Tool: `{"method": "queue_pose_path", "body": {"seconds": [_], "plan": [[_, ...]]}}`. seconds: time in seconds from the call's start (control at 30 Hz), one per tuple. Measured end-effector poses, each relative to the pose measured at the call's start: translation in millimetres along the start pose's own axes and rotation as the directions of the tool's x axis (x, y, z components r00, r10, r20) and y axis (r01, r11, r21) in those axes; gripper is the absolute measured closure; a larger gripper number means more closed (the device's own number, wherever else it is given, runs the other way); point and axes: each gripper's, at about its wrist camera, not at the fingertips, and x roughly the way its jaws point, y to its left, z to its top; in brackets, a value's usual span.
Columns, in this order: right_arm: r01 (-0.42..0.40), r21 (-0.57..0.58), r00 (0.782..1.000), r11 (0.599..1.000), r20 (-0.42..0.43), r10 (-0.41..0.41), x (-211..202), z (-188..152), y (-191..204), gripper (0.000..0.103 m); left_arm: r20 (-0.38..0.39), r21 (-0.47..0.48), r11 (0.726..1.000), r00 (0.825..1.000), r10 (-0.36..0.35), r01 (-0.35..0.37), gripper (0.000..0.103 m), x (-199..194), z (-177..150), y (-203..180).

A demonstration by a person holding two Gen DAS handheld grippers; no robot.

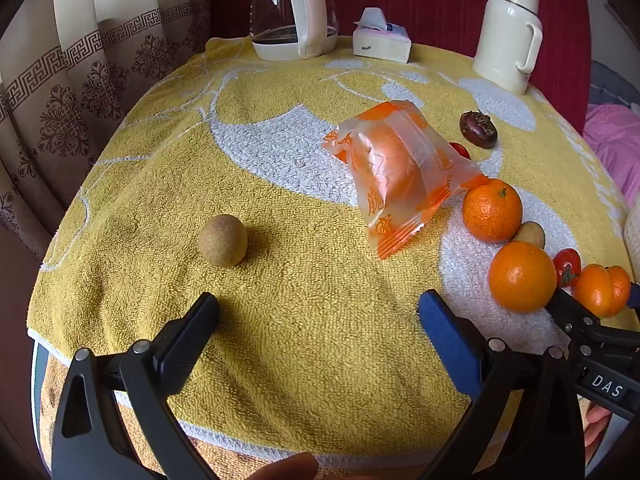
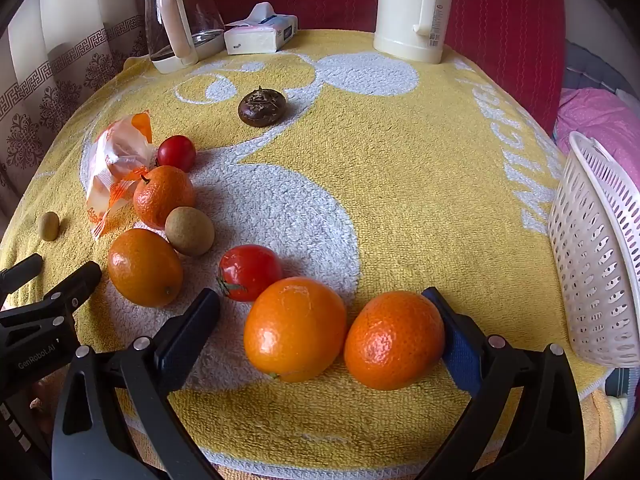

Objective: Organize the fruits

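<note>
A yellow towel (image 2: 400, 184) with white shapes covers the table, and the fruit is scattered over it, none of it in the white basket (image 2: 596, 248), which stands tipped at the towel's right edge; what I can see of its inside is bare.

The right gripper (image 2: 328, 312) hangs over the near edge of the towel with its fingers spread wide. Two oranges sit between them: a smooth orange (image 2: 295, 328) and, touching it on the right, a rougher bumpy orange (image 2: 394, 340) whose far side sits against the blue pad of the right finger (image 2: 460, 344). The left finger stands clear of the fruit, so nothing is pinched. Just behind the smooth orange lies a red tomato (image 2: 250, 272).

Further left of that tomato on the towel are another orange (image 2: 145, 267), a small brown fruit (image 2: 189, 231), a tangerine with a stem (image 2: 164, 196) and a small tomato (image 2: 176, 153). A wrapped orange packet (image 1: 396, 176) lies beside the tangerine. A dark, rough fruit (image 2: 262, 107) sits alone toward the back.

The left gripper (image 1: 318, 312) hovers over the towel's left part, fingers spread, nothing between them; a lone brown fruit (image 1: 223, 240) lies just ahead of it.

Along the back edge of the towel stand a glass kettle (image 1: 294, 12), a tissue pack (image 1: 382, 38) and a cream flask (image 1: 508, 36).
</note>
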Motion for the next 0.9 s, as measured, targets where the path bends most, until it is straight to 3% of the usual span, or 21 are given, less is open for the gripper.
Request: {"method": "queue_pose_path", "body": {"seconds": [0.9], "plan": [[-0.001, 0.001, 1.000, 1.000, 0.001, 0.001, 0.1, -0.3, 0.0, 0.002, 0.000, -0.002, 1.000, 1.000, -0.002, 0.002, 0.005, 0.8, 0.8, 2.8]]}}
